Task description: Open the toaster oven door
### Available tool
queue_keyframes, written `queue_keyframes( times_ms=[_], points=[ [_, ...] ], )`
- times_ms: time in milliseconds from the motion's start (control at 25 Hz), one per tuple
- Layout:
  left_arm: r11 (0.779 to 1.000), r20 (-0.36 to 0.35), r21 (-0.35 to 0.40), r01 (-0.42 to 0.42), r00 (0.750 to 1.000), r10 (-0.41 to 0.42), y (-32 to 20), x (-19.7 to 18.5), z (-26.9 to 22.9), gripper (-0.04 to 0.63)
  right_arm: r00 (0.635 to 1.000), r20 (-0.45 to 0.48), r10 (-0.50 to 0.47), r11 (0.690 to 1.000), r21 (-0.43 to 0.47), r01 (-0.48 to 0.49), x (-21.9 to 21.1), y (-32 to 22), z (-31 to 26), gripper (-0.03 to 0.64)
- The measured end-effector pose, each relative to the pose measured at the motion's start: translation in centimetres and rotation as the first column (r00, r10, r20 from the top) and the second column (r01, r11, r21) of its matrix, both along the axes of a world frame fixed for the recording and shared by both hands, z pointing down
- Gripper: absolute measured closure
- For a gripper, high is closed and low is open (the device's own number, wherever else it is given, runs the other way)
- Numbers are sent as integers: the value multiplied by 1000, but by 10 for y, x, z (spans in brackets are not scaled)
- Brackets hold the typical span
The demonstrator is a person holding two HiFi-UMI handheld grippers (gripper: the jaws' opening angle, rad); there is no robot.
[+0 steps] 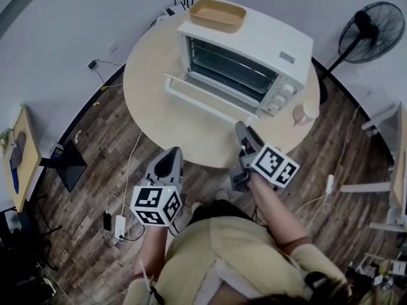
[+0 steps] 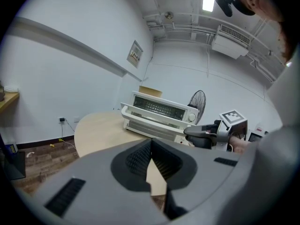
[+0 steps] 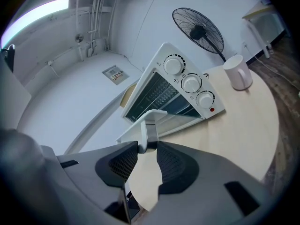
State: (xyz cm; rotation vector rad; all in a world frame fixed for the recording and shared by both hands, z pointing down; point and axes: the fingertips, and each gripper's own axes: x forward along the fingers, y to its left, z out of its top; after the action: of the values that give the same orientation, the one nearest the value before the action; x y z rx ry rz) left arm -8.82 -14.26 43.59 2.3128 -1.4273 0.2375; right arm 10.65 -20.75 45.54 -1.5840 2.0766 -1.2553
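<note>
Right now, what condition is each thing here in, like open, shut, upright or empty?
toaster oven door: fully open, folded down flat.
toaster oven: upright, inside looks empty.
tray: on the oven's top, empty.
cup: upright beside the oven.
fan: standing, blades look still.
left gripper: shut, empty.
right gripper: open, holding nothing.

Round table: toaster oven on its far half, oven door lying open and flat on the near side, tray on the oven's top at the left end, cup just right of the oven near the table's edge. Fan stands on the floor behind and to the right. Left gripper is at the table's near edge, and right gripper is over the table just before the door's right corner.
</note>
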Motion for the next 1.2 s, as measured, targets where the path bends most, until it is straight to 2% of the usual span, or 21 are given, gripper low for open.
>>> queue_keyframes(
  times_ms=[160, 720, 1200],
  points=[
    [1000, 1, -10, 8, 1000, -8, 4, -3, 5, 594, 1000, 24, -5, 1000, -5, 5, -7, 5, 10, 491],
    [999, 6, -39, 11, 1000, -11, 6, -4, 18, 594, 995, -78, -57, 997, -50, 53, -17, 24, 46, 489],
    [997, 22, -73, 39, 999, -38, 12, -7, 36, 594, 976, -180, -125, 990, -92, 110, -23, 36, 84, 489]
  ],
)
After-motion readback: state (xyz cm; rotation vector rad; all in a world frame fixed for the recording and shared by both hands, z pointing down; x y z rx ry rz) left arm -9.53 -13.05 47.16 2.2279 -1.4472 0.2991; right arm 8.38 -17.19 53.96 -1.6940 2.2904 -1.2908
